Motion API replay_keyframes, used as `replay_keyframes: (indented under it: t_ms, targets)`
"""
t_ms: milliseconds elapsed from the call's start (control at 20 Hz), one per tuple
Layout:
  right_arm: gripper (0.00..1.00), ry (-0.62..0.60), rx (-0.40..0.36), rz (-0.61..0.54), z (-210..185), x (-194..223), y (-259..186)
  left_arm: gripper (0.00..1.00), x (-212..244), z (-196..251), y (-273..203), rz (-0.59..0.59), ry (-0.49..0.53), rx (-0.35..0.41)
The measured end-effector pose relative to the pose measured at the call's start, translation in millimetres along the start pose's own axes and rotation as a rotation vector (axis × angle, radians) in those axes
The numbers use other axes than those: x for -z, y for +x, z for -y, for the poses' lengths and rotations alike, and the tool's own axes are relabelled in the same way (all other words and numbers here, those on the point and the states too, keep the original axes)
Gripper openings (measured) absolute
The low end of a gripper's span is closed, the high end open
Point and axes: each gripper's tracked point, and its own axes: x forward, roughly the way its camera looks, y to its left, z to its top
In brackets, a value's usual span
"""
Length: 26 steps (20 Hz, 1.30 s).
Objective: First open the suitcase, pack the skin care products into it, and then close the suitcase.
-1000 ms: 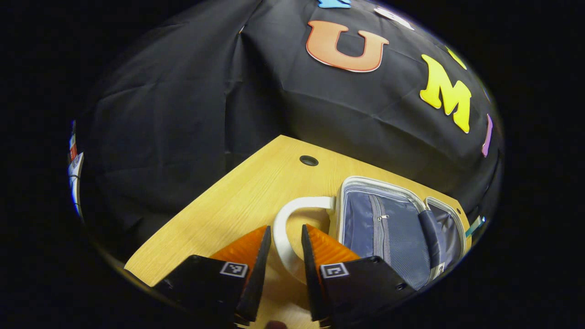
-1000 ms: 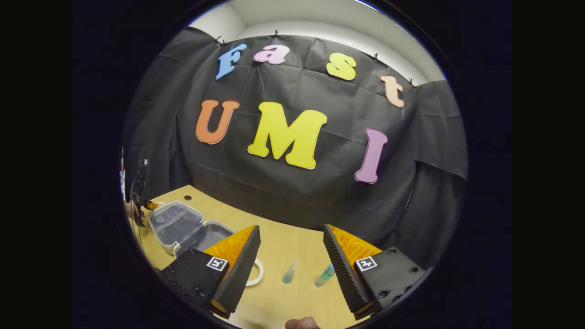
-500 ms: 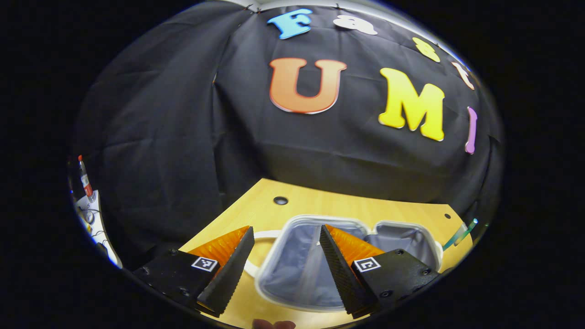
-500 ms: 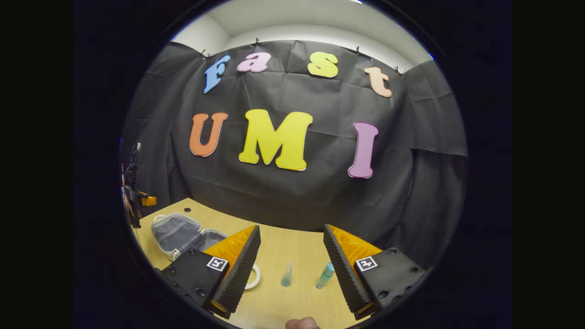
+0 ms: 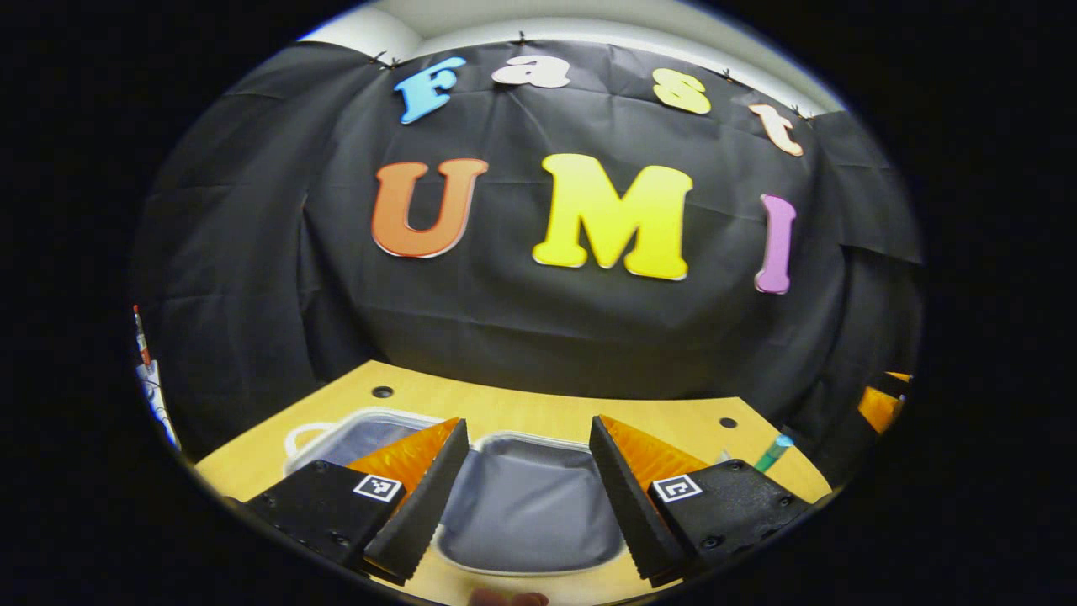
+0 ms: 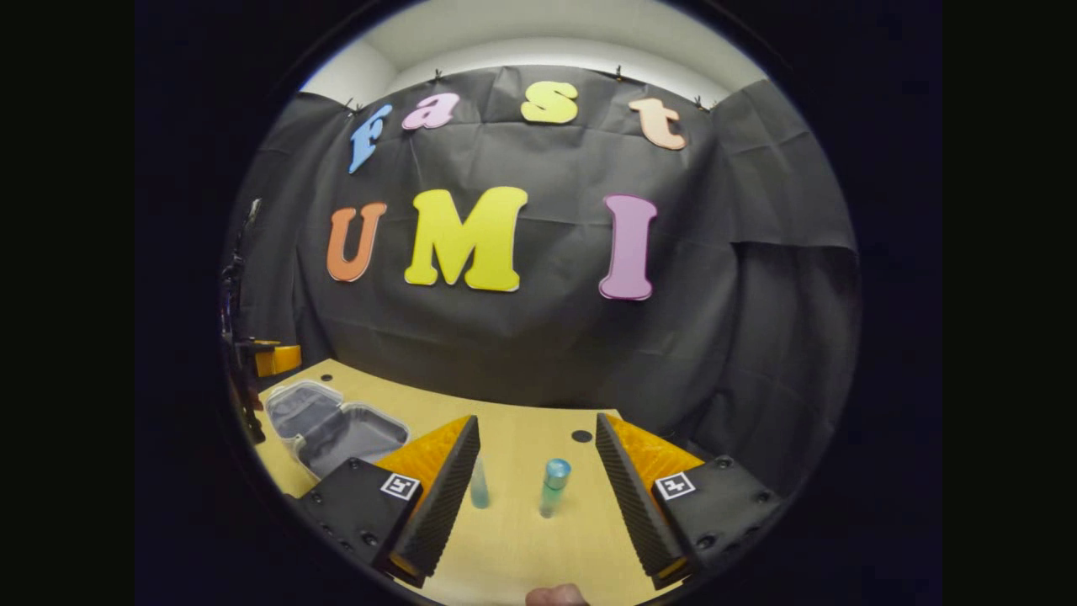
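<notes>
In the left gripper view, the left gripper (image 5: 526, 471) hangs with its fingers spread wide and nothing between them, directly over the open suitcase (image 5: 530, 513), whose grey-lined halves lie flat on the wooden table (image 5: 538, 412). A white handle (image 5: 301, 436) curves off the half beyond its left finger. Off past its right finger a teal-capped bottle (image 5: 771, 452) peeks in at the table's edge.

The right gripper view gives the bottles plainly: the right gripper (image 6: 536, 471), also spread and empty, frames a small clear bottle (image 6: 480, 488) just beside its left finger and the teal-capped bottle (image 6: 554, 485) ahead between the fingers. The suitcase (image 6: 336, 425) lies far to its left, with the left gripper (image 6: 265, 362) above it
</notes>
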Motion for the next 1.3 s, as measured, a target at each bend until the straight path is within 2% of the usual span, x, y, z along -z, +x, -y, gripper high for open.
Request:
replay_keyframes:
  t_ms: [300, 550, 750, 900, 1300]
  targets:
    - [0.82, -0.024, 0.013, -0.068, 46, 35, 2, 0.93, 54, 118, 3, -0.068, -0.014, 0.107]
    - [0.83, -0.019, 0.042, -0.143, 81, 68, 2, 0.93, 113, 179, 23, -0.150, 0.038, 0.182]
    - [0.82, 0.006, 0.060, -0.161, 92, 72, 6, 0.93, 146, 205, 52, -0.186, 0.102, 0.209]
    - [0.84, 0.023, 0.074, -0.191, 102, 79, 10, 0.93, 177, 222, 75, -0.238, 0.113, 0.218]
    - [0.82, 0.039, 0.099, -0.263, 117, 104, 14, 0.93, 221, 235, 127, -0.319, 0.170, 0.221]
